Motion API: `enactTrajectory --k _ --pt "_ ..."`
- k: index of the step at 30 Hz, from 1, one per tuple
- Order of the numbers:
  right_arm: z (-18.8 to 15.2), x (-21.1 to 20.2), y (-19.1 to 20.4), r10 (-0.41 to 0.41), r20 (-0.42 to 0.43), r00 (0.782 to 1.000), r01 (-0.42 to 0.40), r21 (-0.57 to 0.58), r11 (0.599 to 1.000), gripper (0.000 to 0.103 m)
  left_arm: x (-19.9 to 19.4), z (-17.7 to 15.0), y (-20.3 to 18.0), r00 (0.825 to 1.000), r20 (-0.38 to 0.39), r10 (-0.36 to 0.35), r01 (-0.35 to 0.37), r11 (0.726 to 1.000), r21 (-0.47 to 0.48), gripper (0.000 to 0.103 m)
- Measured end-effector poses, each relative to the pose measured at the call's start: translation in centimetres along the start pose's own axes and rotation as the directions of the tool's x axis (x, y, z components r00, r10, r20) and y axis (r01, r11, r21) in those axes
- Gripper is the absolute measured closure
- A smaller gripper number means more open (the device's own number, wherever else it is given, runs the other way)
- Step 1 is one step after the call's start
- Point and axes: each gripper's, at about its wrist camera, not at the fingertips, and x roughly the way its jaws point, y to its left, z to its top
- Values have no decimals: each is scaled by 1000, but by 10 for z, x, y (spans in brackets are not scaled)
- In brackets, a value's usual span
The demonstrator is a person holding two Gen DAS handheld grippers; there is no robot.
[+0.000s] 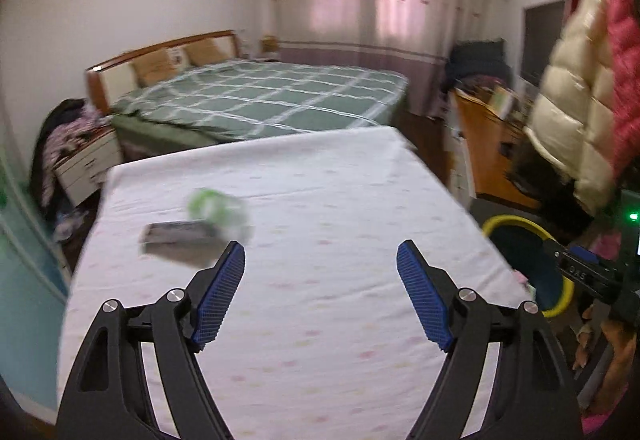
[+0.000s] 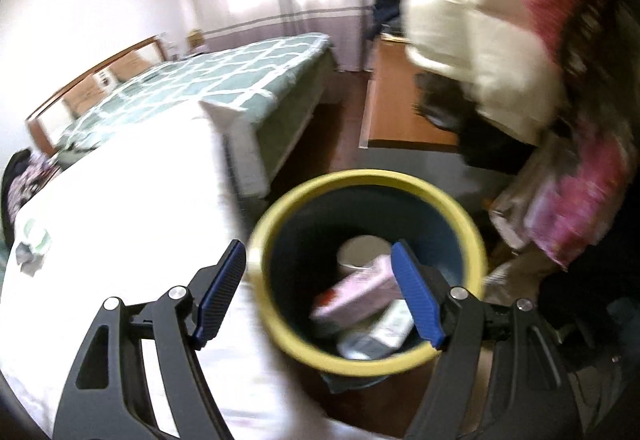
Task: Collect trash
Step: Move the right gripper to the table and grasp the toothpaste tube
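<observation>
Left gripper (image 1: pixel 321 264) hovers over the bench (image 1: pixel 320 320), a surface under a white cloth with faint pastel spots. Jaws stand apart, nothing between the blue ribbed pads. Ahead and left of the left pad, on the cloth: a blurred green-and-white crumpled wrapper (image 1: pixel 216 206) touching a flat grey rectangular packet (image 1: pixel 176 240). Motion blur hides finer detail.

Right gripper (image 2: pixel 319 264) hangs above the round dark-blue bin with a yellow rim (image 2: pixel 448 208), which stands on the floor just beside the bench edge. Jaws spread wide, empty. Inside the bin: a pink-and-white carton (image 2: pixel 356 294), a white flat packet (image 2: pixel 384 332) below it, and a pale round disc (image 2: pixel 362 250) behind. From this view the same remaining trash appears as a small pale heap far left on the bench.

Beyond the bench: a bed with a green checked cover (image 1: pixel 260 96) and wooden headboard. Cream and pink quilted coats (image 1: pixel 584 88) hang at right.
</observation>
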Motion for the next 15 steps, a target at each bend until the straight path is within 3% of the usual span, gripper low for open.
enactTrajectory --k 8,15 --pt "0 7 126 191 -51 980 -197 -172 965 32 -33 -12 99 982 42 183 -178 977 -116 25" --pt "-6 4 241 354 -128 927 -376 -282 883 32 -62 -24 174 949 54 310 -293 933 -208 24"
